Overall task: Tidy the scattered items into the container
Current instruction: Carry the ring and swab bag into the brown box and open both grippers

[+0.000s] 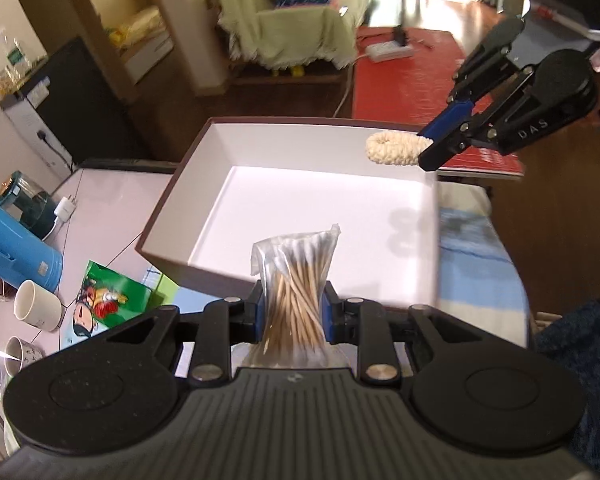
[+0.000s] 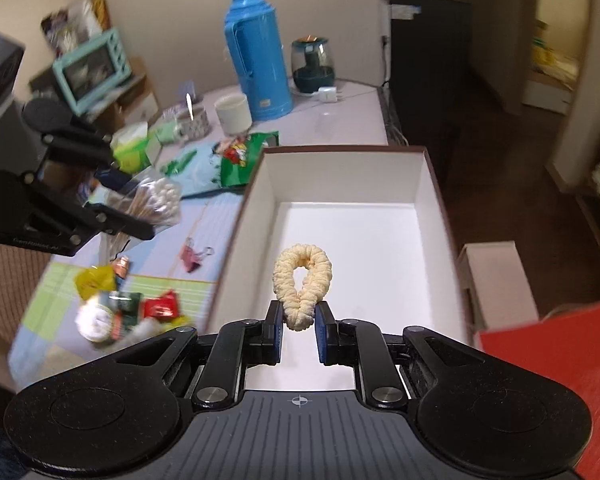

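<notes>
Both claws are carrying loads: the left gripper (image 1: pixel 293 308) is clamping a bag of cotton swabs (image 1: pixel 296 280) at the near rim of the white box (image 1: pixel 204 152), and the right gripper (image 2: pixel 299 320) is pinching a cream scrunchie (image 2: pixel 302 280) above the box floor, which is showing bare where visible. The swab bag is hanging at the near wall rather than well inside, so letting go now could be tipping it back out onto the cloth. The two grippers are also converging on one box and could be bumping. Beyond, a binder clip (image 2: pixel 194 258) and candy wrappers (image 2: pixel 128 308) are lying outside the box on the cloth; farther off, a snack bag (image 2: pixel 244 160), mug (image 2: pixel 233 112) and blue thermos (image 2: pixel 256 56) are crowding the table.
</notes>
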Demonstrator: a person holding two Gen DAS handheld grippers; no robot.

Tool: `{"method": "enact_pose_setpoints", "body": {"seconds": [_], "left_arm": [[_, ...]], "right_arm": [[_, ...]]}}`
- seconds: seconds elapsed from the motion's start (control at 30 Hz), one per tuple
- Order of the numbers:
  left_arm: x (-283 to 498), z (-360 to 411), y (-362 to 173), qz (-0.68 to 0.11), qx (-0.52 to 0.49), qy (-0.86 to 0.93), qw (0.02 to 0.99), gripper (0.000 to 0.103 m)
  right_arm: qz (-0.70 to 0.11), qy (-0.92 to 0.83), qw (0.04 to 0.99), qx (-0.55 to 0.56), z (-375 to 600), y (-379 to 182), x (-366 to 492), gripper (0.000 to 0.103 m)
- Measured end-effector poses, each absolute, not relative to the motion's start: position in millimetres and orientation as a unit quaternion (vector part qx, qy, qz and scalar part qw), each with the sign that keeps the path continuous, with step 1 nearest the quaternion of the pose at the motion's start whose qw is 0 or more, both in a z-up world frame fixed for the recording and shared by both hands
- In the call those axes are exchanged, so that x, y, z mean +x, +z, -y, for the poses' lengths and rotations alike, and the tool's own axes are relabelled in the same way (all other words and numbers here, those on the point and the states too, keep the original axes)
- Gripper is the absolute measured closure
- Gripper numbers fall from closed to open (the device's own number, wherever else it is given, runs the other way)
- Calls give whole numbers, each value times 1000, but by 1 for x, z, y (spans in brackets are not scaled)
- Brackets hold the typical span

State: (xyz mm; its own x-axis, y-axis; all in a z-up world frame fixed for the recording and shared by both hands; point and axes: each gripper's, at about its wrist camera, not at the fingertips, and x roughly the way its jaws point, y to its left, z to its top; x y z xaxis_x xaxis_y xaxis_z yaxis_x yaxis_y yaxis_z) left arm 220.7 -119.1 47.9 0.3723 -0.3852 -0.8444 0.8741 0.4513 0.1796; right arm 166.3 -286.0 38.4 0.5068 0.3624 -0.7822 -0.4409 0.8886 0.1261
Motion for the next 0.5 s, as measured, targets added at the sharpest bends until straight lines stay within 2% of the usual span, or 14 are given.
{"method": "enact_pose_setpoints", "body": {"seconds": [0.27, 0.5], "left_arm": [[298, 184, -4, -450, 320, -367, 748, 80], [347, 205, -67, -512, 280, -324, 744, 80]], "right_arm": [[-492, 238, 833, -79, 296, -7, 256, 88], [-533, 223, 813, -76, 297, -60, 310, 88]]}}
